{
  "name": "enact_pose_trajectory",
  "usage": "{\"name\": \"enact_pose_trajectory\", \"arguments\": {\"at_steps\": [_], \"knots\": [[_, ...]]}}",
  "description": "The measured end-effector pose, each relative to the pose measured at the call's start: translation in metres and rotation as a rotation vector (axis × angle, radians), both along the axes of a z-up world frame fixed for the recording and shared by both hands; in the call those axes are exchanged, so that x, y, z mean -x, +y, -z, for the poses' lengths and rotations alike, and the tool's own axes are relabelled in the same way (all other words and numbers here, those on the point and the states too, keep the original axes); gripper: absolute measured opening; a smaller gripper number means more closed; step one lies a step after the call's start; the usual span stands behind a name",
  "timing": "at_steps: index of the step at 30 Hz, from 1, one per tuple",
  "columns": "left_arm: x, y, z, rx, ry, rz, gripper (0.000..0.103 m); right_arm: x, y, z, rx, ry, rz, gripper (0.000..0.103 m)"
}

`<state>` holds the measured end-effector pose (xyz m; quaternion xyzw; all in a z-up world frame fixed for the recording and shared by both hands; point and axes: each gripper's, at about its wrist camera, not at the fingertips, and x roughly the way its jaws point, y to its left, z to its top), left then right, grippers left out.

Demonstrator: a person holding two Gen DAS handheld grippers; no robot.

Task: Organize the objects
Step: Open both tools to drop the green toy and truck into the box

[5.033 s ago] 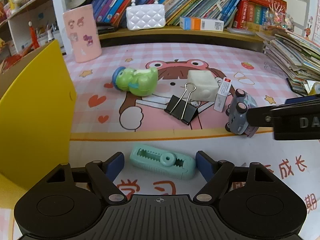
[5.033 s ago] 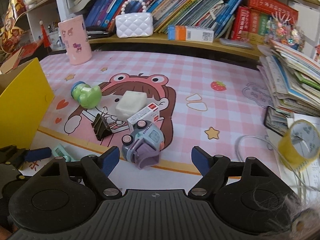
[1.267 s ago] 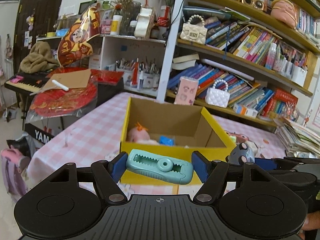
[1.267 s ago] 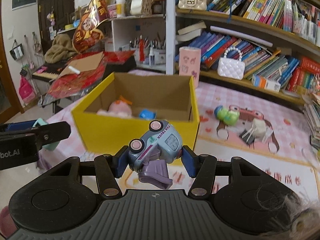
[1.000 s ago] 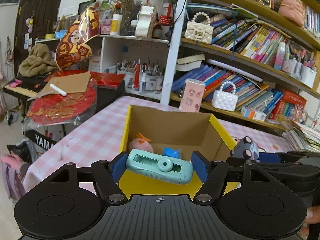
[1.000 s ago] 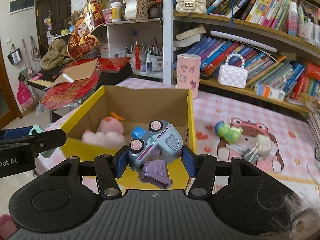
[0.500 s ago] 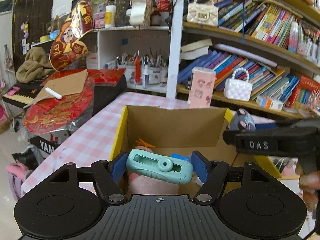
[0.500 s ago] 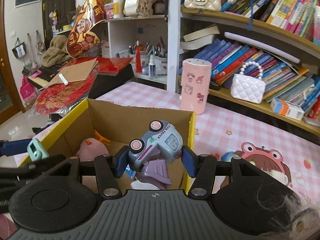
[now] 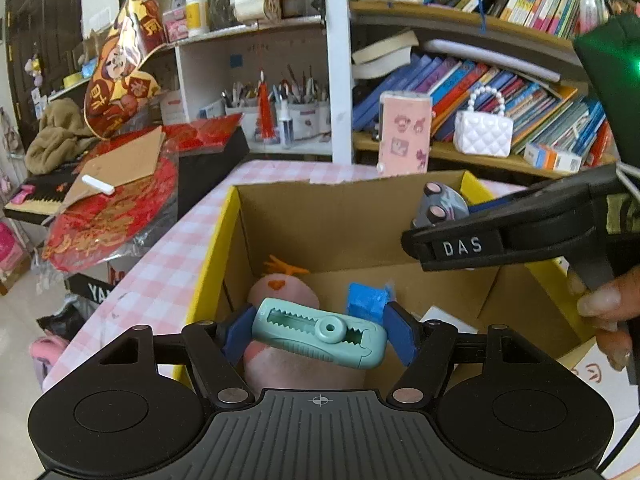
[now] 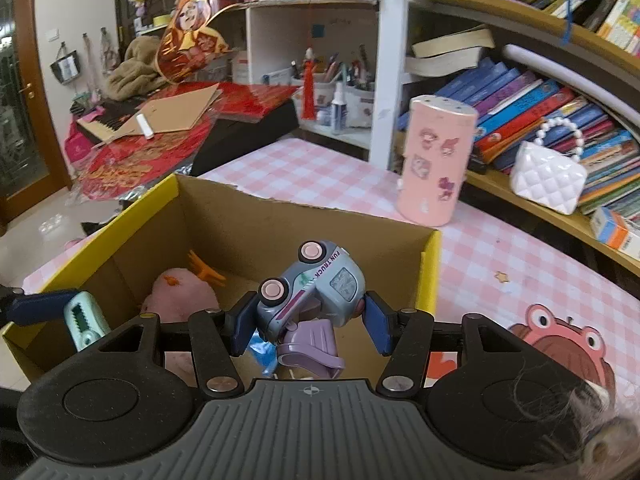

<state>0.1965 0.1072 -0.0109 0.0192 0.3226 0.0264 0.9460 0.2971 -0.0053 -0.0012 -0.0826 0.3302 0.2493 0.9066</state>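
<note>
Both grippers hover over the yellow cardboard box [image 9: 208, 276]: left gripper [image 9: 318, 334] clamps a teal utility knife [image 9: 320, 332], right gripper [image 10: 306, 322] clamps a toy truck [image 10: 316, 284].

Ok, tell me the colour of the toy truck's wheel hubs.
Pink, on the blue-grey toy truck held in the right gripper; the right wrist view shows them best.

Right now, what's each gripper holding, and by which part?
Left gripper clamps the teal utility knife by its two short ends. Right gripper pinches the toy truck across its body sides, tilted, above the yellow box.
</note>
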Motion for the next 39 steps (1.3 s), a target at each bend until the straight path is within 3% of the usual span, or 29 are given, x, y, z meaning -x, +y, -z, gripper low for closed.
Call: {"name": "enact_pose_trajectory", "arguments": {"at_steps": [11,16,21,26,28,30,32,39], "knots": [[-0.013,-0.003,0.012,-0.036,0.051,-0.004,0.070,-0.016,0.026,0.017,0.113,0.148,-0.121,0.053],[-0.015,-0.005,0.014,-0.060,0.050,0.000,0.070,-0.021,0.026,0.022,0.120,0.211,-0.116,0.053],[-0.016,-0.005,0.015,-0.071,0.046,0.004,0.071,-0.021,0.027,0.023,0.124,0.218,-0.115,0.053],[-0.015,-0.004,0.013,-0.061,0.037,0.008,0.072,-0.021,0.023,0.020,0.089,0.193,-0.104,0.053],[-0.012,-0.005,0.010,-0.062,0.021,0.005,0.081,-0.017,0.019,0.017,0.062,0.161,-0.096,0.053],[-0.009,-0.005,0.006,-0.060,-0.002,-0.002,0.083,-0.010,0.015,0.012,0.038,0.114,-0.077,0.055],[-0.004,-0.005,0.001,-0.052,-0.023,-0.005,0.083,-0.004,0.009,0.005,0.002,0.076,-0.028,0.062],[0.019,0.002,-0.018,-0.028,-0.090,-0.040,0.086,0.023,-0.019,-0.019,-0.105,-0.004,0.118,0.062]]}}
